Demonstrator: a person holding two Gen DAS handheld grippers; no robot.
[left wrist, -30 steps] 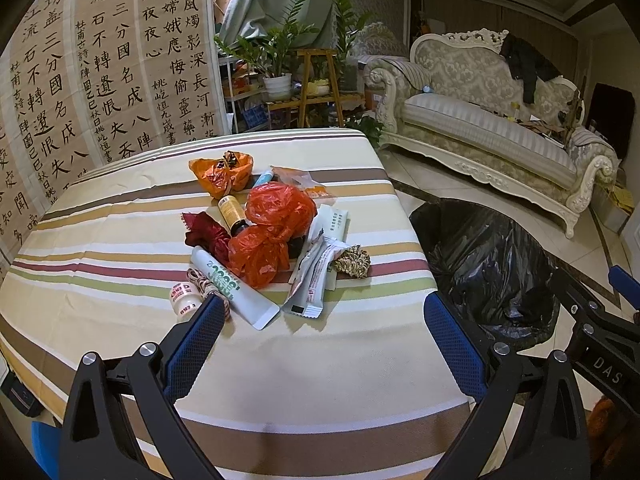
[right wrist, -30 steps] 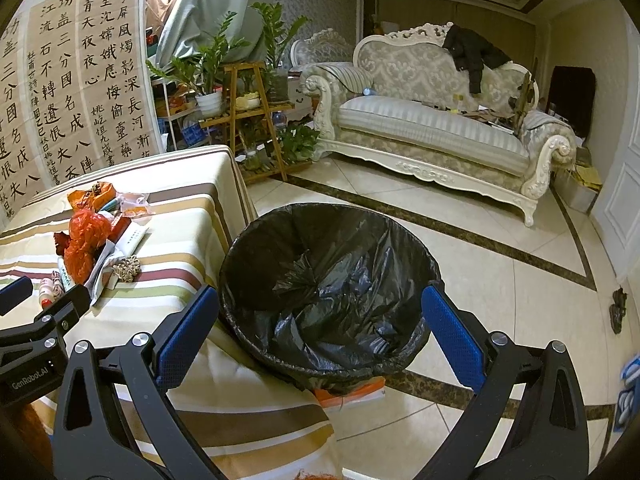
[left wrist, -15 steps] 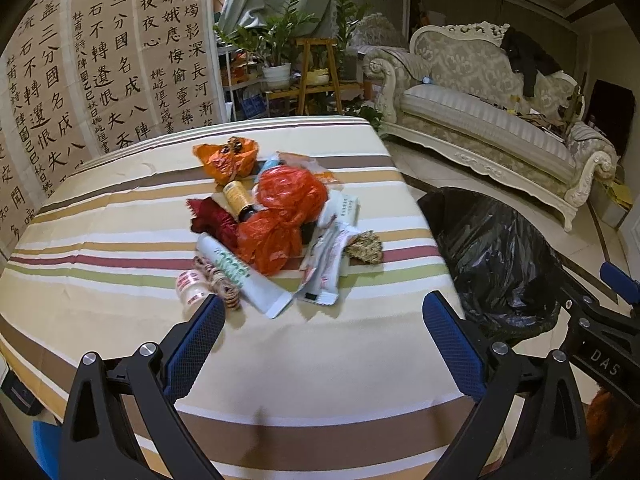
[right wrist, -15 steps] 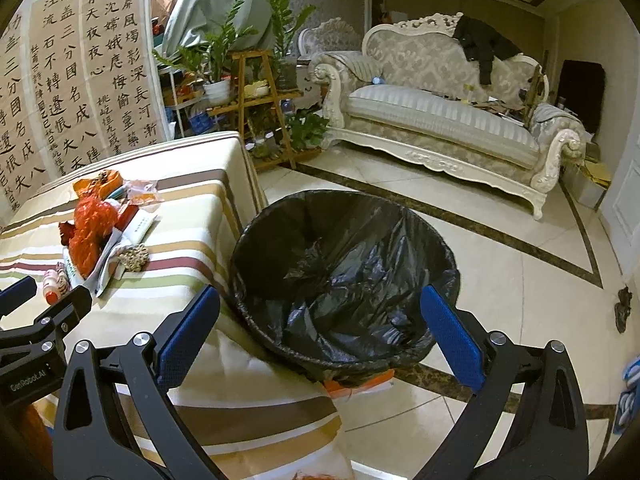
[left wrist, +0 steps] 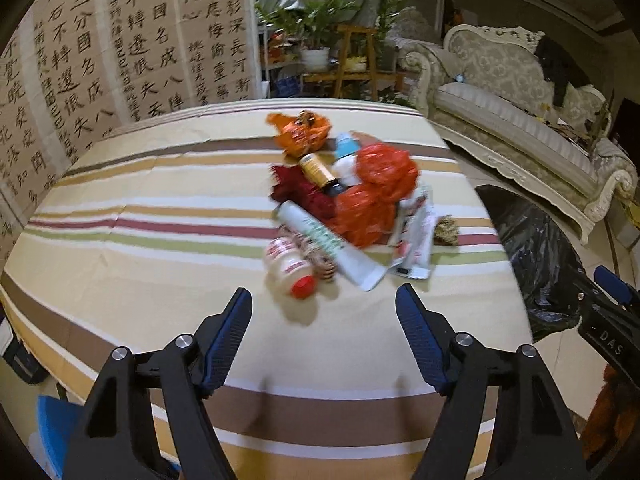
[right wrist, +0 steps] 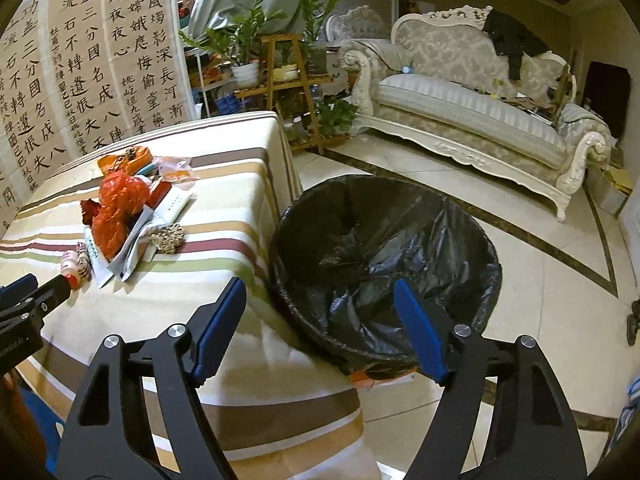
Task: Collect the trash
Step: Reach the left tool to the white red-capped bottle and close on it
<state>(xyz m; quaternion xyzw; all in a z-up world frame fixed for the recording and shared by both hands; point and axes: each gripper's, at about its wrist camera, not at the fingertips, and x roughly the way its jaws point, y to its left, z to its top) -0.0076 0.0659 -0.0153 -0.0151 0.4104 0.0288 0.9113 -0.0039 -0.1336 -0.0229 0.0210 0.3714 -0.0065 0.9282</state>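
While all the mixed litter pile (left wrist: pixel 344 208) lies on the striped tablecloth (left wrist: pixel 160 248), your spread, unloaded left gripper (left wrist: pixel 324 312) faces it; the black-lined round bin (right wrist: pixel 384 264) holds nothing, and the right gripper (right wrist: pixel 320 316) hangs released above it.

Large black brush calligraphy in Chinese fills the tan paper screen (right wrist: pixel 92 60) standing beyond the desk, far ahead and left of the right jaws. Its columns can be read in the right wrist view: 功盖三分国名成八阵, 江流石不转遗恨失, and farther right 夜夜心 and 长河渐. The same screen (left wrist: pixel 120 40) shows from the left wrist view, ahead and left of the left jaws.

On the black body of the right gripper (left wrist: pixel 608 342), off to the right of the left jaws, stand the white letters "DAS".

The labels on the small white bottle (left wrist: pixel 289 268) and the white tube (left wrist: pixel 330 246), just ahead of the left jaws, are too blurred to read.
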